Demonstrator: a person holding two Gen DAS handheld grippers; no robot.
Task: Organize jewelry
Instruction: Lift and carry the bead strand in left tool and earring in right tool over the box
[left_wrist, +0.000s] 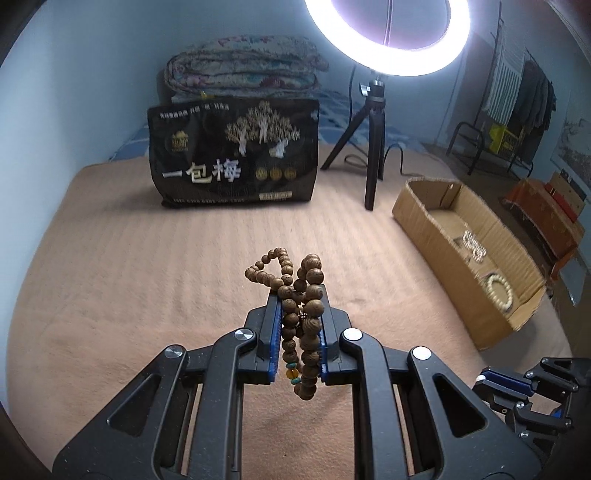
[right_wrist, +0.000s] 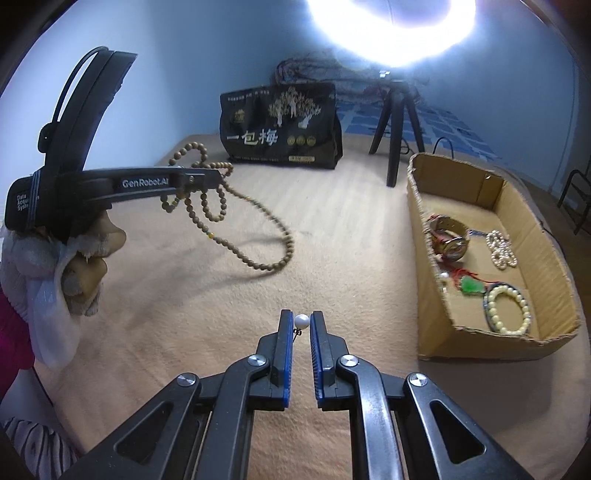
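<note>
My left gripper is shut on a bunched string of brown wooden beads, with loops sticking out past the tips and a tail hanging between the fingers. In the right wrist view the left gripper is raised at the left, and the wooden beads trail in a long loop down to the blanket. My right gripper is shut on a small white pearl earring at its tips. The cardboard box stands to the right, apart from both grippers.
The box holds a watch, a pearl string, a green pendant and a cream bead bracelet. A black printed bag and a ring light tripod stand at the back of the pink blanket.
</note>
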